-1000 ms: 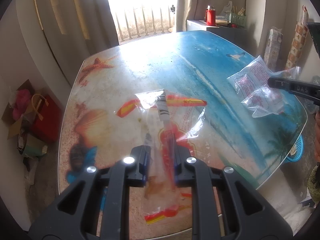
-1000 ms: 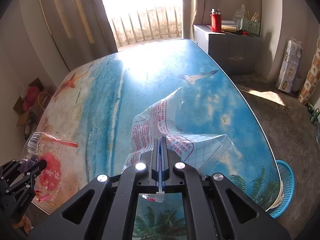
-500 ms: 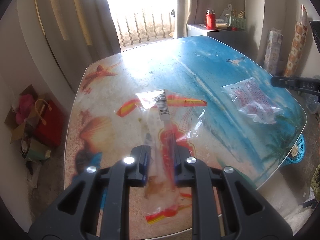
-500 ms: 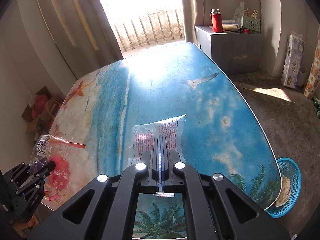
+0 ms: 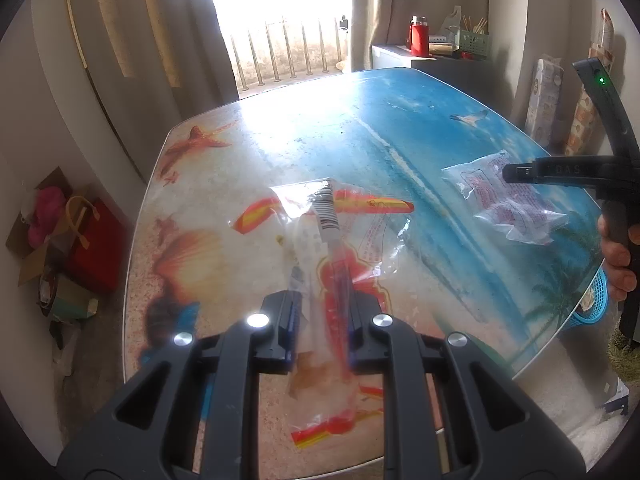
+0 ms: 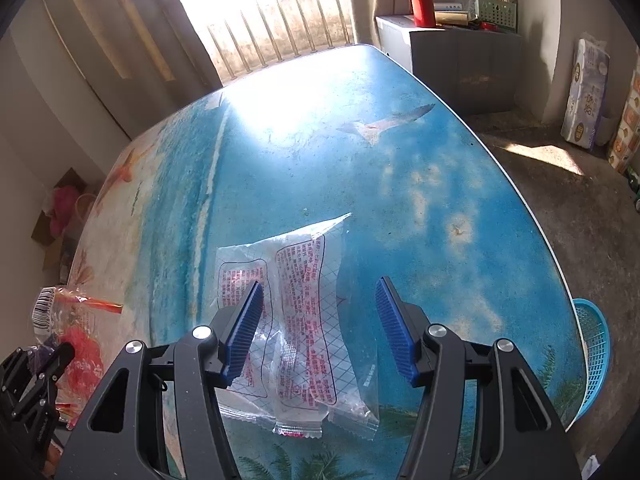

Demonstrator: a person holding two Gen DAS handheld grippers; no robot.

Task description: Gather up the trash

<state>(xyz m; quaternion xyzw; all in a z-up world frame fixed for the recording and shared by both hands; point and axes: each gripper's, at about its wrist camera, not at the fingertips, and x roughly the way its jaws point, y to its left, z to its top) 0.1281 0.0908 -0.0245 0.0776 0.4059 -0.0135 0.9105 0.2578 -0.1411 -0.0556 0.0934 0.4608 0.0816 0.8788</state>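
Note:
My left gripper [image 5: 320, 320] is shut on a clear wrapper with red and yellow print and a barcode [image 5: 328, 240], held above the beach-print table [image 5: 280, 140]. My right gripper [image 6: 318, 320] has its jaws opening. Between and below its blue pads [image 6: 394, 332] a clear wrapper with red text and a grid [image 6: 304, 320] lies flat on the table [image 6: 360, 160], free of the pads. In the left wrist view that wrapper [image 5: 508, 208] lies near the table's right edge under the right gripper. The left gripper [image 6: 32, 364] and its wrapper [image 6: 72, 328] show at the right wrist view's lower left.
A blue plastic basket [image 6: 596, 344] stands on the floor past the table's right edge. A grey cabinet [image 6: 460, 60] with a red flask [image 6: 422, 4] is at the back. Bags and a box [image 5: 52, 240] sit on the floor at left. A hand [image 5: 616, 256] holds the right gripper.
The right gripper came down with the text-printed wrapper, then its jaws spread and the wrapper now lies flat on the table. The left gripper kept still with its wrapper.

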